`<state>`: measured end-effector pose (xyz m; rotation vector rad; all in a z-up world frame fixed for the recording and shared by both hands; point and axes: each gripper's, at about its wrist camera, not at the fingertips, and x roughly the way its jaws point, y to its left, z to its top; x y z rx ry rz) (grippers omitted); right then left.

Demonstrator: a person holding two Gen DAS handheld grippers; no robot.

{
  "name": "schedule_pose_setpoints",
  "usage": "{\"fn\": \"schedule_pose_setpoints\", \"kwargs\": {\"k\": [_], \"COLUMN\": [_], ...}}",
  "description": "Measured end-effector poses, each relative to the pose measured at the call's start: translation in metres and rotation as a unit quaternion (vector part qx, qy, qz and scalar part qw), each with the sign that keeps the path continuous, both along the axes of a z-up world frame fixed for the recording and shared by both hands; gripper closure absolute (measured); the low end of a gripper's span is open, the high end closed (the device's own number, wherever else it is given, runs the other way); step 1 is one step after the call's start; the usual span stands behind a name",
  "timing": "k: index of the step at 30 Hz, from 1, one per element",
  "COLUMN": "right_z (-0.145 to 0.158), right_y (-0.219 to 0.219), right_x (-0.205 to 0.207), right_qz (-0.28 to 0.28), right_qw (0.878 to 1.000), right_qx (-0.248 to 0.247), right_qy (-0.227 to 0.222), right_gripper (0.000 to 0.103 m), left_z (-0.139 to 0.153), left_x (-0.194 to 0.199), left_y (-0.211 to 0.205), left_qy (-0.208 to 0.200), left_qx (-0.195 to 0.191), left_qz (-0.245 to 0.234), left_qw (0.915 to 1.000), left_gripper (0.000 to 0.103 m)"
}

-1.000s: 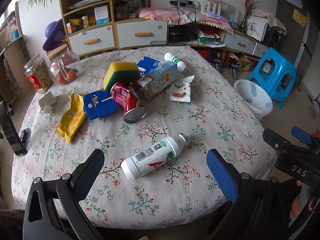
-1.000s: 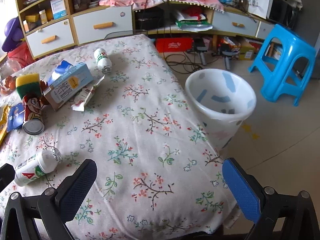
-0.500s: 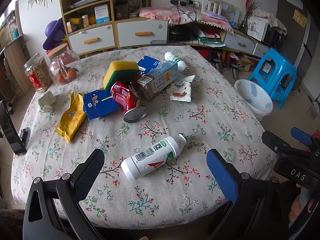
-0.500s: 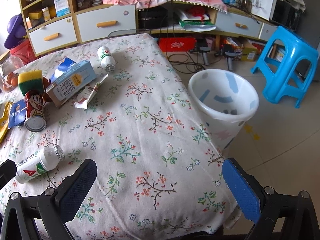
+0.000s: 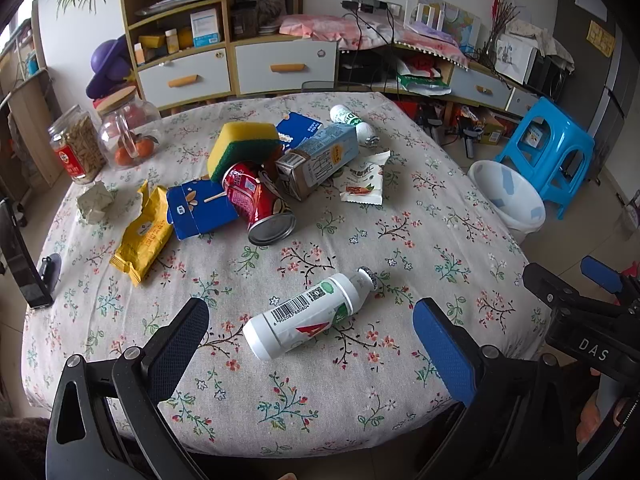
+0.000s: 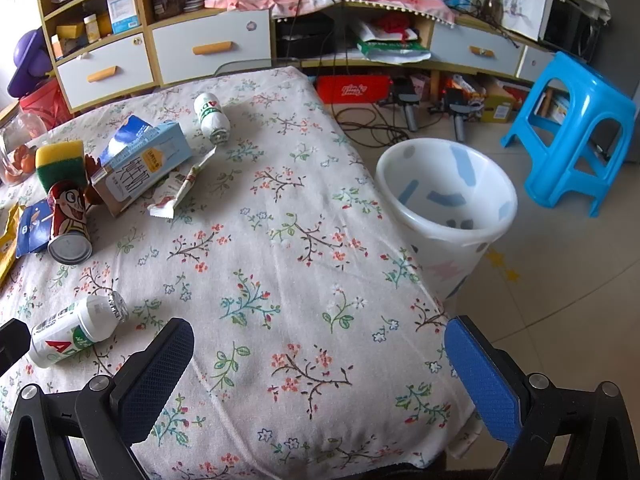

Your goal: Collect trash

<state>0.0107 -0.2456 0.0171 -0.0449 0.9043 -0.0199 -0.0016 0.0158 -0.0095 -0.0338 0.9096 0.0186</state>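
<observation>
Only the left view takes in the jars (image 5: pixel 102 140) and yellow wrapper (image 5: pixel 142 232); the right view looks into the bin (image 6: pixel 448 208) beside the table (image 6: pixel 280 280). Left gripper (image 5: pixel 310 334), spread wide and empty, brackets the bottle (image 5: pixel 308 314); right gripper (image 6: pixel 318 356), equally wide and empty, sits right of it.

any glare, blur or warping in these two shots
Left wrist view: strong fisheye bending, dark vignette in the corners, blown-out window at upper left; the near bottle is sharp, barcode legible. Right wrist view: the same curving of the table edge, soft even daylight, faint shadows, no motion blur; the bin is crisp.
</observation>
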Motion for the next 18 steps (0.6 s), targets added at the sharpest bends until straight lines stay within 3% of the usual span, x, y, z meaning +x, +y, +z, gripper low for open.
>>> {"fn": "schedule_pose_setpoints", "kwargs": {"k": [18], "right_z": [-0.0021], "right_y": [-0.0013], "right_x": [0.0012], "right_qz": [-0.002], "right_qw": [1.0], "right_qx": [0.001], "right_qy": [0.003], "right_gripper": [0.0], "left_z": [-0.0014], "left_x": [0.0005], "left_y": [0.0018], "left_qy": [0.002], "left_qx": [-0.003], "left_qz": [0.001], "left_qw": [1.0], "left_gripper": [0.0]}}
